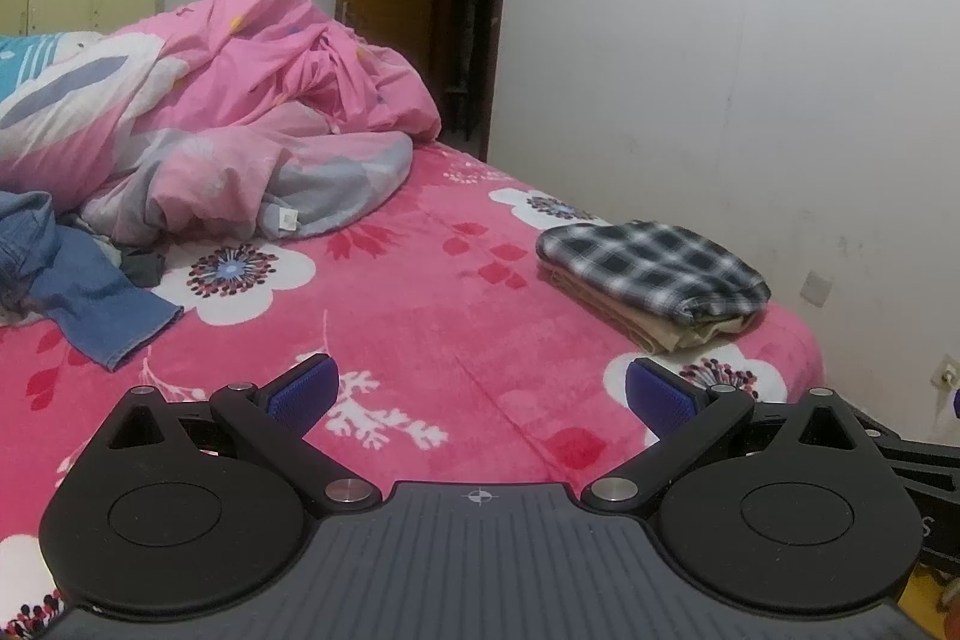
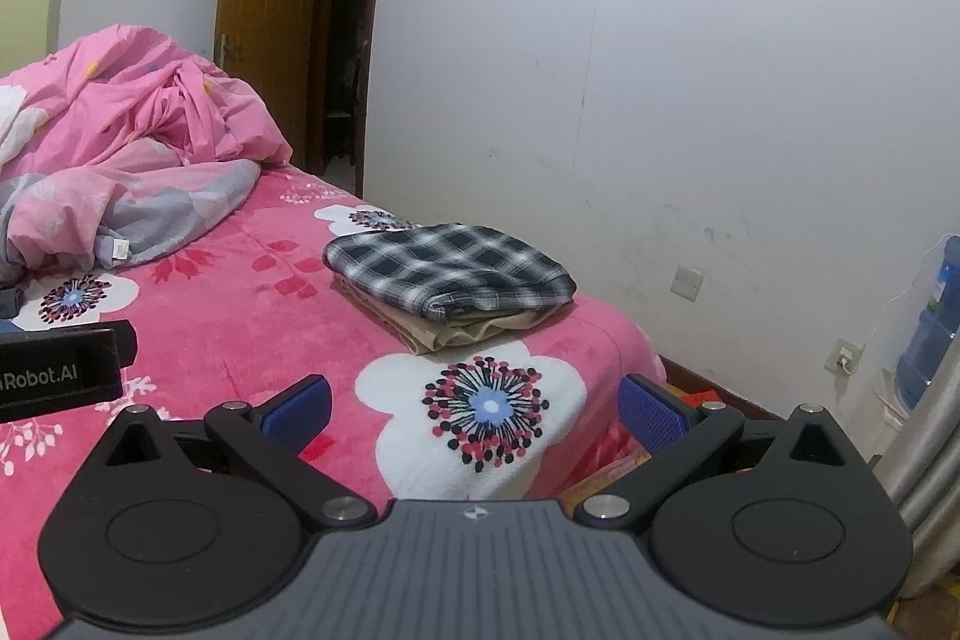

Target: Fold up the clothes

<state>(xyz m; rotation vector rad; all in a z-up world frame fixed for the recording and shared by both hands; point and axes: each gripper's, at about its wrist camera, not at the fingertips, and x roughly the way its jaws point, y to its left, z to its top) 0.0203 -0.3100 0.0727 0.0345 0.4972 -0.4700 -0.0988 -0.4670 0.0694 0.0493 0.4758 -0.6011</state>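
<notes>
Both jaws stand wide apart, holding nothing. From the left wrist, my left gripper (image 1: pixel 480 391) hovers over the pink blanket (image 1: pixel 432 316); the jeans (image 1: pixel 90 292) lie crumpled at nine o'clock, the folded stack (image 1: pixel 654 280) at two o'clock by the wall. From the right wrist, my right gripper (image 2: pixel 474 409) points past the bed's corner, stack at twelve o'clock. I judge the jeans come next: I should pinch the waistband at two corners and spread it flat first.
</notes>
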